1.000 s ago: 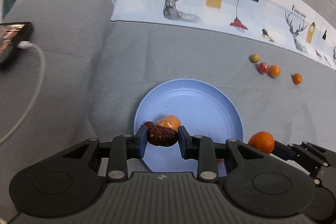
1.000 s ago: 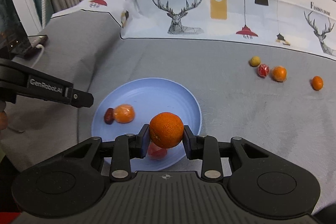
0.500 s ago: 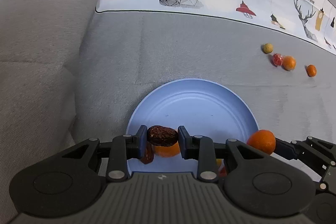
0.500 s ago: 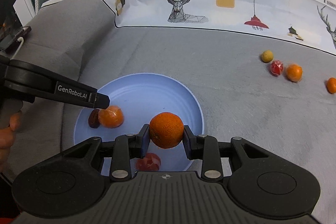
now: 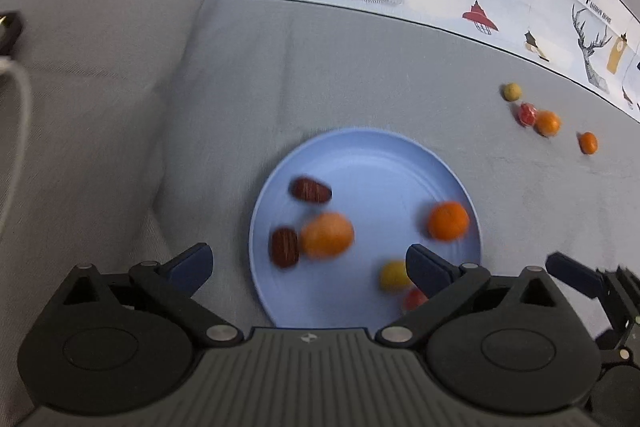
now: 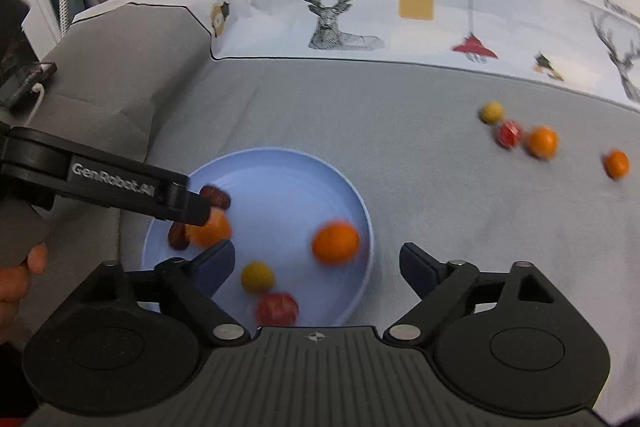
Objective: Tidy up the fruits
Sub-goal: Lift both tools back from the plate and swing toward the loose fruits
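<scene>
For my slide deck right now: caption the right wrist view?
Right gripper opening above blue plate holding six fruits; four more wait on the grey sofa.

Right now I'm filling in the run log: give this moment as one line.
left gripper: jaws opening, empty | right gripper: jaws opening, empty | blue plate: six fruits | grey sofa: four fruits left

"GenRobot.AI" on left tool [image 6: 188, 205]
</scene>
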